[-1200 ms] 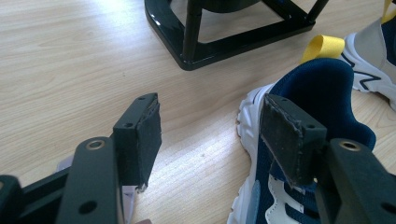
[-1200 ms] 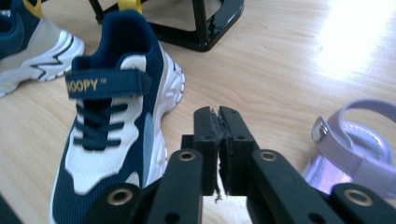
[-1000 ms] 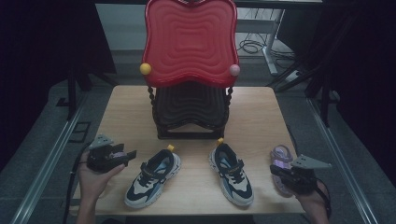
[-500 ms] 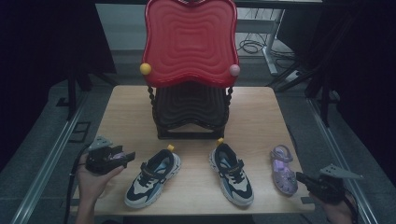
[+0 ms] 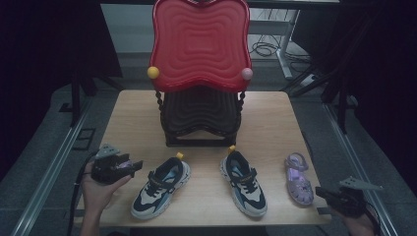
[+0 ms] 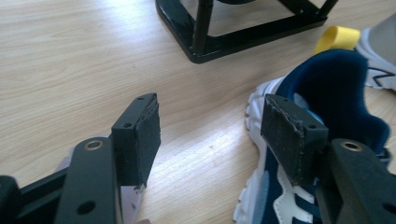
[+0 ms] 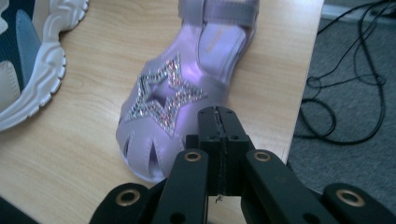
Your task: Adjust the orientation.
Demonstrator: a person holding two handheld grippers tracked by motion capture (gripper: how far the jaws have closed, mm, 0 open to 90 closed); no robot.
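A lilac sandal with a glittery star lies flat near the table's front right. My right gripper sits just behind its toe at the front right corner. In the right gripper view that gripper is shut with nothing between its jaws. A pair of blue and white sneakers stands at the front: the left one and the right one. My left gripper rests left of the left sneaker. Seen from the left gripper view, it is open, its right pad beside the sneaker's heel.
A big red wavy seat back on a black frame stands at the middle back of the wooden table. The frame's foot is close ahead of the left gripper. Cables lie on the floor to the right.
My right gripper has drawn back from over the sandal toward the front right corner and sunk a little. The sandal now lies uncovered. The left hand has not moved.
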